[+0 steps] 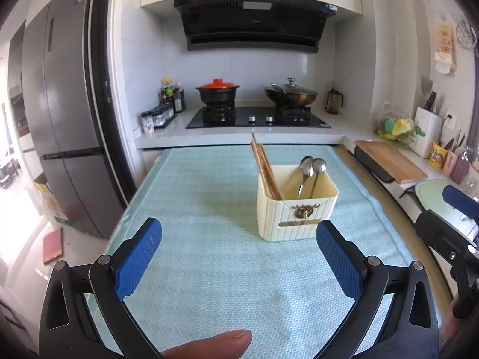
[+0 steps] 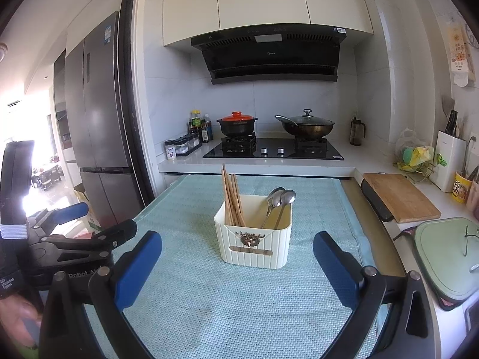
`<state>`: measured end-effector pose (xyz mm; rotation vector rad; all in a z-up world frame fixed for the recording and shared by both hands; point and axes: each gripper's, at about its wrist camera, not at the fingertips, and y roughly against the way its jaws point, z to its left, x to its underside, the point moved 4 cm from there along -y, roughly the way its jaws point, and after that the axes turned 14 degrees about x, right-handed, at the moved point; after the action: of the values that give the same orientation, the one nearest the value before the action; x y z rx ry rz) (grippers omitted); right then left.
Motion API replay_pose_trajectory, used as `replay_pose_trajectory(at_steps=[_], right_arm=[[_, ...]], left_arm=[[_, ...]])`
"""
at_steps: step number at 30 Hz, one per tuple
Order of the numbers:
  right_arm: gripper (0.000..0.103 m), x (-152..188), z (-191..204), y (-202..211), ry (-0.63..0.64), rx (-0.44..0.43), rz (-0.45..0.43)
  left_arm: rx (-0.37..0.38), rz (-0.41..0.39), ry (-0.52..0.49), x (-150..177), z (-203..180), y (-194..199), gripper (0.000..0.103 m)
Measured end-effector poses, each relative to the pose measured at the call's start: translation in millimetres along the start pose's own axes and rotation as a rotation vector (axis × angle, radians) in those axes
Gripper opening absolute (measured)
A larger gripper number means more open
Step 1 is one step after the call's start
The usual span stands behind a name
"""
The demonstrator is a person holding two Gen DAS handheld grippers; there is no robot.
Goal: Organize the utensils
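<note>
A cream ribbed utensil holder [image 1: 295, 214] [image 2: 254, 242] stands upright on the light blue mat [image 1: 194, 209] [image 2: 194, 284]. Several wooden chopsticks [image 1: 263, 164] [image 2: 230, 197] lean in its left side. Two metal spoons [image 1: 311, 170] [image 2: 280, 202] lean in its right side. My left gripper [image 1: 239, 248] is open and empty, just short of the holder and to its left. My right gripper [image 2: 238, 257] is open and empty, with the holder ahead between its fingers. The right gripper also shows at the right edge of the left wrist view [image 1: 449, 239], the left gripper at the left of the right wrist view [image 2: 74, 245].
A counter behind the mat carries a hob [image 1: 257, 118] with a red-lidded pot [image 1: 218, 91] and a lidded wok [image 1: 290, 92], plus bottles [image 1: 170, 98]. A wooden cutting board [image 2: 399, 196] and a green tray [image 2: 446, 257] lie to the right. A fridge [image 1: 69, 113] stands at left.
</note>
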<state>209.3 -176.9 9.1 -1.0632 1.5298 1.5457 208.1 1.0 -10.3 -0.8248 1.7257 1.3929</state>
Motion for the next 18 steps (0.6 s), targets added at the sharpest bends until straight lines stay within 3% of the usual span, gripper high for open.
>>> replay_pose_trajectory(at_steps=[18], right_arm=[[0.103,-0.2,5.0,1.9,0.017,0.0,0.004]], left_arm=[[-0.012,0.002,0.006,-1.5,-0.1,1.0,0.103]])
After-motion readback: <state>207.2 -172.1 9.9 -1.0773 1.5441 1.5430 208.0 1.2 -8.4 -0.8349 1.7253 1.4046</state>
